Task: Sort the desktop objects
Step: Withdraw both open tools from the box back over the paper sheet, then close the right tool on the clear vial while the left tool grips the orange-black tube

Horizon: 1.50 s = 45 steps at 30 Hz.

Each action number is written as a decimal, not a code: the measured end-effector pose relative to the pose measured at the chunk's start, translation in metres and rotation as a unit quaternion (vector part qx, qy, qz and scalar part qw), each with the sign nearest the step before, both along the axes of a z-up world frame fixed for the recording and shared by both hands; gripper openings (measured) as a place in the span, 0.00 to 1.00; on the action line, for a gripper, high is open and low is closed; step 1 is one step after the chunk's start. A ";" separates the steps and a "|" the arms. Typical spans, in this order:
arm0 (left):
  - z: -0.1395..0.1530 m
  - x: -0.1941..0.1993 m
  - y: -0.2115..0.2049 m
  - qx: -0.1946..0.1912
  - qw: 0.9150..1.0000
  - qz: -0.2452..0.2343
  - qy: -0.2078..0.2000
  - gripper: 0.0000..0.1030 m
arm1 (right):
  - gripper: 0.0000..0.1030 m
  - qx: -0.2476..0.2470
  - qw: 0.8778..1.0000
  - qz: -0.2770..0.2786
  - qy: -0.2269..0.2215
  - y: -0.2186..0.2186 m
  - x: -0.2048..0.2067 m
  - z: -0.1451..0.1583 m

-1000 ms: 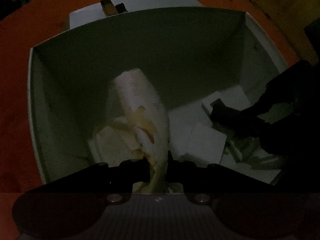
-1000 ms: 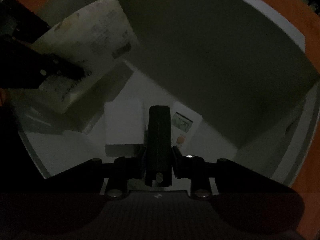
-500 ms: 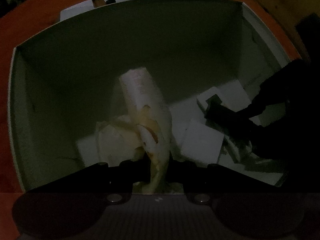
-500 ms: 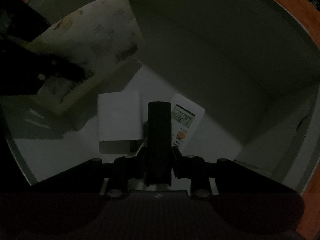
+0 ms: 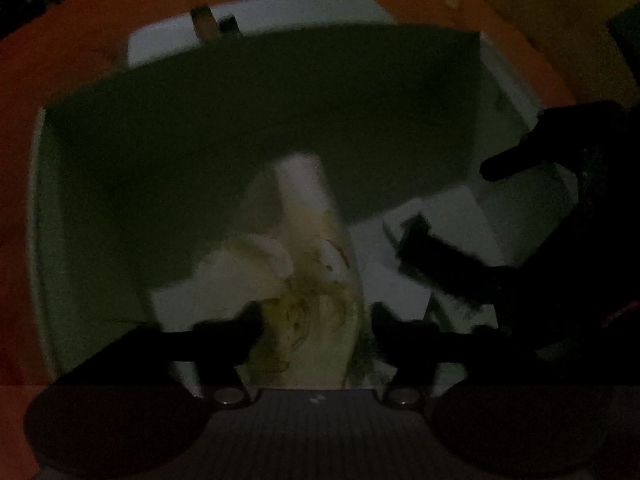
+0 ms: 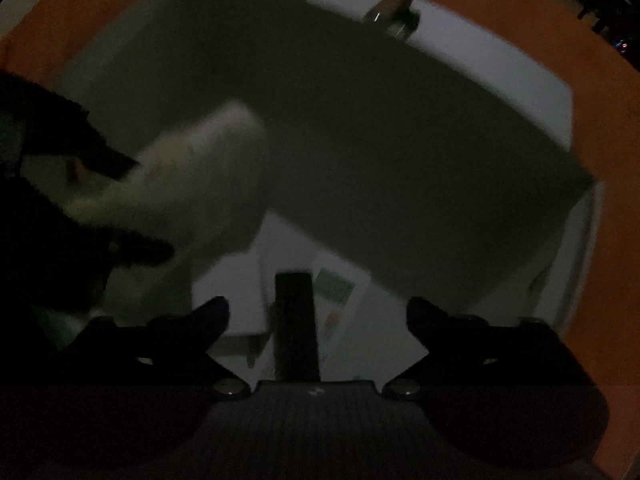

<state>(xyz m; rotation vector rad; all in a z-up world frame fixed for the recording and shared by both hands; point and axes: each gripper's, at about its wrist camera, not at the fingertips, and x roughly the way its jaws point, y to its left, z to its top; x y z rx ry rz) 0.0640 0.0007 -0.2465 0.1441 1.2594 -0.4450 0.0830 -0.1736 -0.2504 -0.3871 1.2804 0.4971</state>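
2 grippers over the white bin (image 5: 52, 240), jaws just opened. Left gripper (image 5: 316, 320) straddles the soft, light snack packet (image 5: 308, 240); right gripper (image 6: 318, 312) clear of the stiff black bar (image 6: 296, 320). Regrip at mid-body.

Both my views are very dim and grainy — the box (image 5: 256, 120) walls ahead of my hand-held gripper sink into green-grey shadow, with only its floor catching faint light. Everything is smeared by motion blur, and the orange worktop (image 6: 600, 100) bends round the fisheye edges.
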 end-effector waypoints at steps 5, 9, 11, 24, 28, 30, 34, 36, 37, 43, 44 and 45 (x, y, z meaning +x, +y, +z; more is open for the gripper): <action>0.027 0.013 0.010 -0.016 0.999 0.039 -0.014 0.94 | 1.00 0.017 0.999 -0.011 -0.029 -0.005 0.008 0.031; 0.053 0.029 0.017 -0.033 0.997 0.057 -0.046 0.96 | 1.00 0.063 0.996 -0.067 -0.011 -0.021 0.026 0.053; 0.065 0.041 0.021 -0.034 0.995 0.066 -0.066 0.96 | 1.00 0.081 0.993 -0.091 -0.010 -0.026 0.039 0.056; 0.105 0.148 0.058 -0.042 0.973 0.186 -0.133 0.93 | 0.99 0.120 0.980 -0.143 -0.075 -0.041 0.129 0.104; 0.093 0.185 0.053 -0.055 0.973 0.197 -0.111 0.91 | 0.94 0.128 0.977 -0.148 -0.082 -0.038 0.156 0.094; 0.083 0.199 0.047 -0.054 0.973 0.197 -0.107 0.90 | 0.88 0.138 0.977 -0.148 -0.070 -0.034 0.169 0.086; 0.067 0.221 0.036 -0.046 0.974 0.203 -0.089 0.78 | 0.75 0.156 0.975 -0.154 -0.037 -0.028 0.190 0.061; 0.061 0.230 0.037 -0.058 0.972 0.214 -0.077 0.78 | 0.68 0.166 0.972 -0.163 -0.021 -0.026 0.202 0.046; 0.058 0.234 0.036 -0.060 0.972 0.217 -0.074 0.78 | 0.65 0.170 0.971 -0.168 -0.013 -0.025 0.207 0.039; 0.032 0.252 0.034 -0.028 0.970 0.233 -0.065 0.76 | 0.55 0.141 0.970 -0.195 0.018 -0.016 0.235 -0.006; 0.029 0.254 0.037 -0.030 0.968 0.241 -0.059 0.76 | 0.51 0.135 0.971 -0.197 0.026 -0.013 0.238 -0.012; 0.027 0.255 0.040 -0.033 0.966 0.249 -0.055 0.75 | 0.47 0.128 0.972 -0.192 0.034 -0.009 0.241 -0.017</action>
